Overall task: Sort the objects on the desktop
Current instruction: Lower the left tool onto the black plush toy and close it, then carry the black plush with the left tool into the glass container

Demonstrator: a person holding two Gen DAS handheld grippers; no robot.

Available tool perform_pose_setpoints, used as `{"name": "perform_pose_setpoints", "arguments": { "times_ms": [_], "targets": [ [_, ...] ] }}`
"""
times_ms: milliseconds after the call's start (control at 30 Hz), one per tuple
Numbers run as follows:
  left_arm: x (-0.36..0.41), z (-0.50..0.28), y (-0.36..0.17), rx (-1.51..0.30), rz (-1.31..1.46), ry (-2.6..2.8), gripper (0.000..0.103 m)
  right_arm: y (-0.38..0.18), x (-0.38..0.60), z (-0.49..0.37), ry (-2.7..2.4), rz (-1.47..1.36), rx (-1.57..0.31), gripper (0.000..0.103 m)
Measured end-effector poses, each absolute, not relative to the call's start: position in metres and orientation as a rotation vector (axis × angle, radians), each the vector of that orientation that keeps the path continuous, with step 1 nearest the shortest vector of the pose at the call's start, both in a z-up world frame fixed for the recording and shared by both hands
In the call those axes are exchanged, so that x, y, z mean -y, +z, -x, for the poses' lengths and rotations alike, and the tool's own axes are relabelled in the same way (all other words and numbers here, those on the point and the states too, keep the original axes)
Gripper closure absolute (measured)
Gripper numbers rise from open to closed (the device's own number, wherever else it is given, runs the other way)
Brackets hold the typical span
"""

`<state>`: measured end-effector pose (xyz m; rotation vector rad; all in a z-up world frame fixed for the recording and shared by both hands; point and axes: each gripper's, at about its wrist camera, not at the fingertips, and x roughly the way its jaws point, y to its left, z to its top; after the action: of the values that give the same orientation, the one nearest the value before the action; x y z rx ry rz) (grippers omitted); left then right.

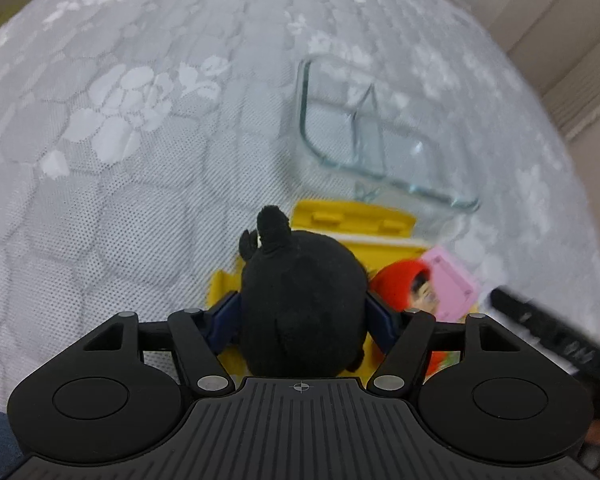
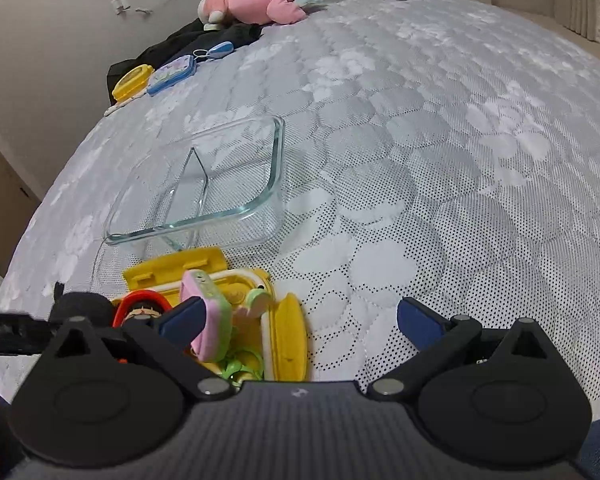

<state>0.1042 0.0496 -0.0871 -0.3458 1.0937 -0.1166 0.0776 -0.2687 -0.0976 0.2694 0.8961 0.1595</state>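
Left gripper [image 1: 302, 314] clamps black plush [image 1: 300, 300] (right gripper [image 2: 300, 320] agape)

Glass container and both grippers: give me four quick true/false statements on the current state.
1. The left gripper is shut on the black plush toy. True.
2. The glass container already holds a toy. False: both of its compartments look empty.
3. The right gripper grips the pink case. False: its fingers are spread wide and hold nothing.
4. The yellow box lies open, nearer the grippers than the glass container. True.
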Motion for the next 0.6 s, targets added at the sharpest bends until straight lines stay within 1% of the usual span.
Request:
{"name": "perform_pose_setpoints", "arguments": {
  "times_ms": [233,433,600],
  "targets": [
    [-0.051,-0.122,-0.050,-0.997,0.352,-0.166,0.032,-0.104,0.268,-0.082,0.144,-0.268,-0.941,0.000],
    [-0.042,-0.163,-0.017,-0.913,0.277,-0.148,0.032,-0.106,0.273,-0.083,0.138,-0.303,-0.955,0.000],
    [-0.034,-0.199,-0.010,-0.874,0.241,-0.118,0.032,-0.109,0.274,-0.086,0.139,-0.319,-0.971,0.000]
  ]
}}
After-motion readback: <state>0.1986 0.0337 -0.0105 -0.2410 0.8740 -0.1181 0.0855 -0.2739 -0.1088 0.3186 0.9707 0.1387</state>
